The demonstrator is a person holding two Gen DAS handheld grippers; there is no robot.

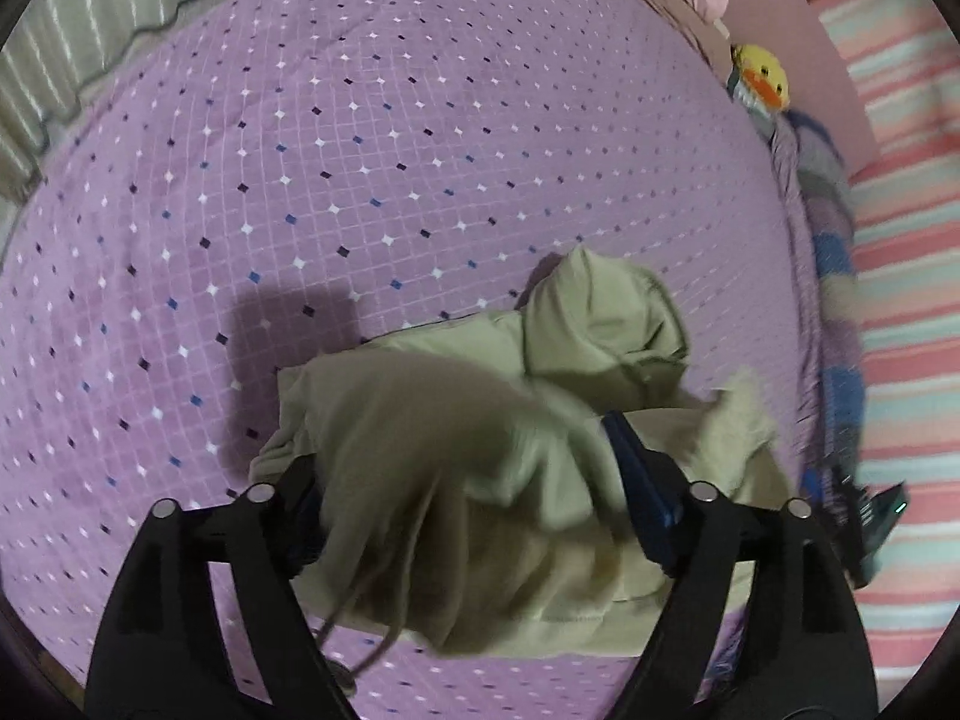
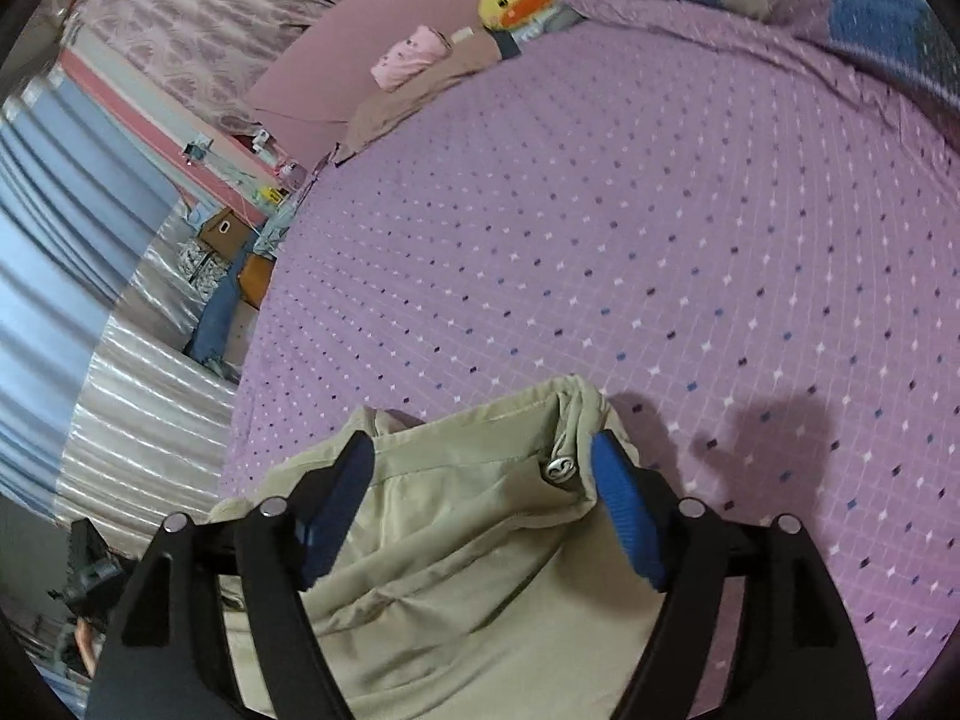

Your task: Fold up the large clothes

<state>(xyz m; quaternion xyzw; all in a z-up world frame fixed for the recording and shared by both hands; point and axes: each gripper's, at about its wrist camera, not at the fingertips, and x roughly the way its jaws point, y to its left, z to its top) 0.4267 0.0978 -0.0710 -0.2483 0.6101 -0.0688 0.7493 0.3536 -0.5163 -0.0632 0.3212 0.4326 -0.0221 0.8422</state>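
A khaki-green hooded jacket point(image 1: 480, 432) lies crumpled on the purple dotted bedspread point(image 1: 360, 150), its hood point(image 1: 600, 318) pointing away. My left gripper point(image 1: 462, 450) is open, its fingers spread either side of a bunched fold that drapes between them. In the right wrist view the same jacket point(image 2: 456, 552) lies under my right gripper point(image 2: 480, 450), which is open with blue pads point(image 2: 624, 516) wide apart over the edge that bears a metal snap point(image 2: 559, 469).
A yellow duck plush point(image 2: 516, 0) and a pink bundle point(image 2: 411, 57) lie at the headboard. A striped blanket point(image 1: 840, 276) runs along the bed's right side. Curtains point(image 2: 60, 270) and boxes point(image 2: 222, 234) stand past the left bed edge.
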